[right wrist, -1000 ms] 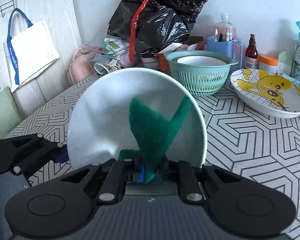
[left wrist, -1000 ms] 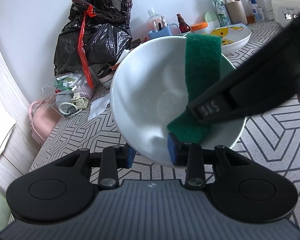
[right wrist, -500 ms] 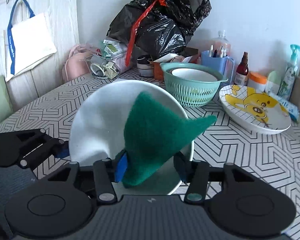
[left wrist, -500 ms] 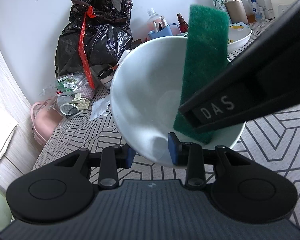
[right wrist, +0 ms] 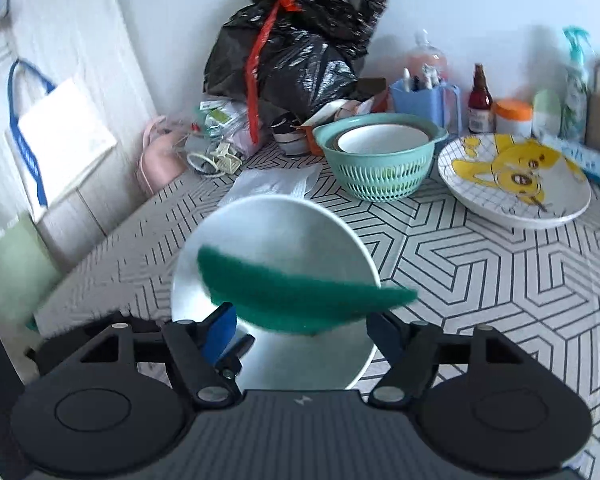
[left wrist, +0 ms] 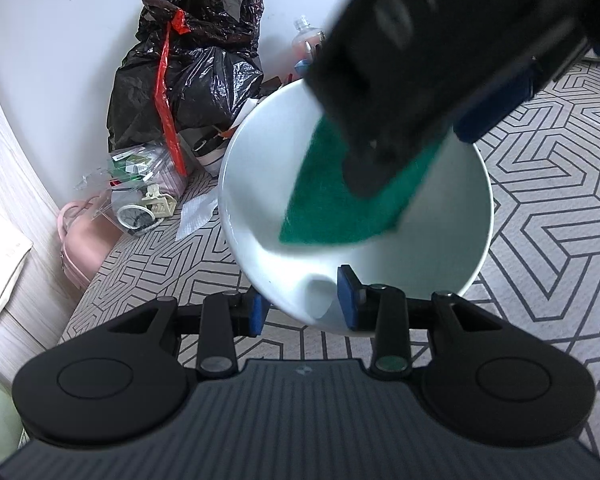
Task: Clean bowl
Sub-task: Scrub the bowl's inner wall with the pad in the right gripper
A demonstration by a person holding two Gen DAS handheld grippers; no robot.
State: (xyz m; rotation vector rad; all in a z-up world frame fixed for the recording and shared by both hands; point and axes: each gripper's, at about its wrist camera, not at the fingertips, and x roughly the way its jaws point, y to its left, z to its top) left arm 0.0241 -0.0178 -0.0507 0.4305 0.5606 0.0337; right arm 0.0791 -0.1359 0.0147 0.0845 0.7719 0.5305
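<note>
A white bowl is held tilted above the patterned table by my left gripper, whose blue pads are shut on the bowl's near rim. A green scouring pad hangs over the bowl's inside. My right gripper has its jaws spread wide, with the green pad lying loose between them above the bowl. The right gripper's black body fills the upper right of the left wrist view and hides the bowl's far rim.
A teal colander with a white bowl inside and a yellow cartoon plate stand behind. A black rubbish bag, a blue cup, bottles and clutter line the wall. A pink bag sits at the table's left edge.
My right gripper opened from shut on the green pad to wide open and rose above the bowl. The pad swung from upright to lying across. The left gripper kept hold of the bowl.
</note>
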